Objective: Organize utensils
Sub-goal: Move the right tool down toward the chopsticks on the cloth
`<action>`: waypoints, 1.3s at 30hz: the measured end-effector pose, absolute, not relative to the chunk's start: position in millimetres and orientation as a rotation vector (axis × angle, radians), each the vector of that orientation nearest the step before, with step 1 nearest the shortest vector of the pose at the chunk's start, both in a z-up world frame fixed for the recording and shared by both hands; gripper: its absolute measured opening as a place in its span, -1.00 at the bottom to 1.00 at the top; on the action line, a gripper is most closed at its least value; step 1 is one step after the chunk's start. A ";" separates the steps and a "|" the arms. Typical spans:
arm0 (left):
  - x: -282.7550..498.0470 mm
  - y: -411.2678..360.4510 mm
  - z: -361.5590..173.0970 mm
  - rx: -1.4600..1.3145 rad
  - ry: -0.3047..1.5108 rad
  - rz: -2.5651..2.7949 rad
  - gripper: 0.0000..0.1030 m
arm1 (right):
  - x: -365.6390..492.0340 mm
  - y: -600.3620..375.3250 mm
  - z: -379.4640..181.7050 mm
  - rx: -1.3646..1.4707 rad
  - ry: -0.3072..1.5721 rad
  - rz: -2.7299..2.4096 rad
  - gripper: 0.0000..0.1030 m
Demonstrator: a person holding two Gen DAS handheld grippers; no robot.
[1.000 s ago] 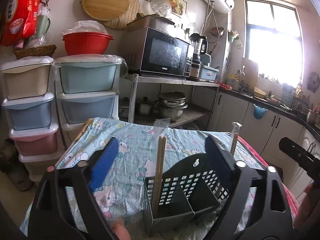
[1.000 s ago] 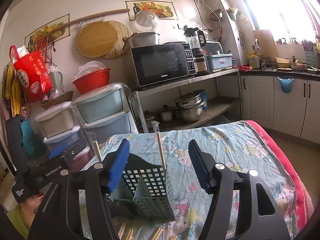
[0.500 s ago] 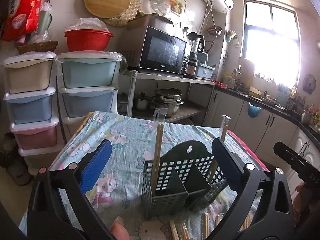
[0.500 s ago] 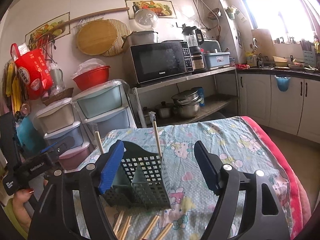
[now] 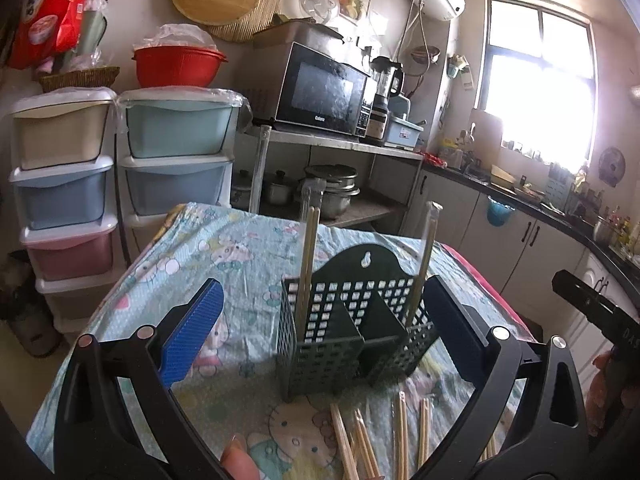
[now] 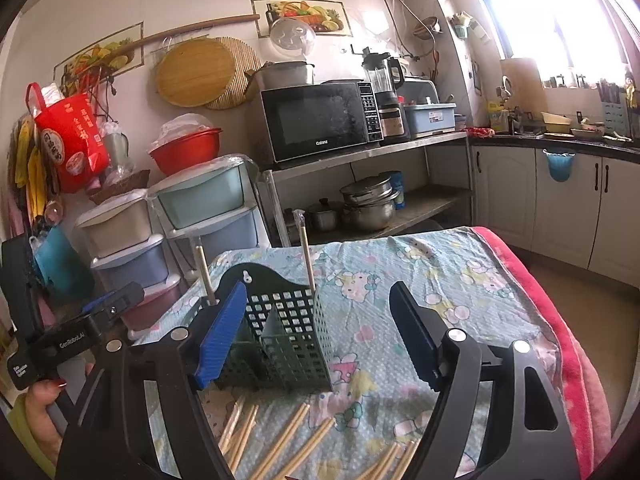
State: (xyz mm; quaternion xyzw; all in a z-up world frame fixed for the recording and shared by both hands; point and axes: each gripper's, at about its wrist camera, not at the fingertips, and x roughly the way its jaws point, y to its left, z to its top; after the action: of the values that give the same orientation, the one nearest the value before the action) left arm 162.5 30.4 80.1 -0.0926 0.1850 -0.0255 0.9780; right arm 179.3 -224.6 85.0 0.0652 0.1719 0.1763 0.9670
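My left gripper (image 5: 324,332) spread wide, right gripper (image 6: 320,332) just widened, both empty, dark green slotted plastic utensil basket (image 5: 352,332) at twelve o'clock, loose wooden chopsticks (image 6: 292,436) at six.

dark green slotted caddy (image 5: 352,332) upright, two wrapped chopstick pairs (image 5: 307,264) inside, more loose (image 6: 280,440) in front

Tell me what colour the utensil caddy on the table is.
Dark green, a perforated plastic caddy with dividers; it shows best in the left wrist view.
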 end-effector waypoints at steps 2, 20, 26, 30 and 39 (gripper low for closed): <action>159.0 29.7 77.5 -0.184 0.383 -0.052 0.79 | 173.8 -227.9 82.0 0.120 0.357 0.346 0.39; 145.8 20.4 45.1 -0.171 0.472 -0.075 0.79 | 157.0 -232.4 48.7 0.084 0.479 0.331 0.39; 144.0 15.4 34.9 -0.151 0.498 -0.075 0.79 | 152.1 -228.9 37.1 0.073 0.515 0.334 0.39; 142.2 12.6 28.1 -0.147 0.517 -0.080 0.79 | 149.0 -227.6 31.2 0.062 0.531 0.335 0.39; 144.7 3.3 8.4 -0.145 0.587 -0.130 0.79 | 146.2 -226.8 16.3 0.061 0.584 0.331 0.39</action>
State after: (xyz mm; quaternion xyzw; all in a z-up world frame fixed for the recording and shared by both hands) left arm 144.7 3.3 8.4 -0.0713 0.2890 -0.0640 0.9525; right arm 146.2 -226.8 16.3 0.0299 0.2864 0.1623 0.9438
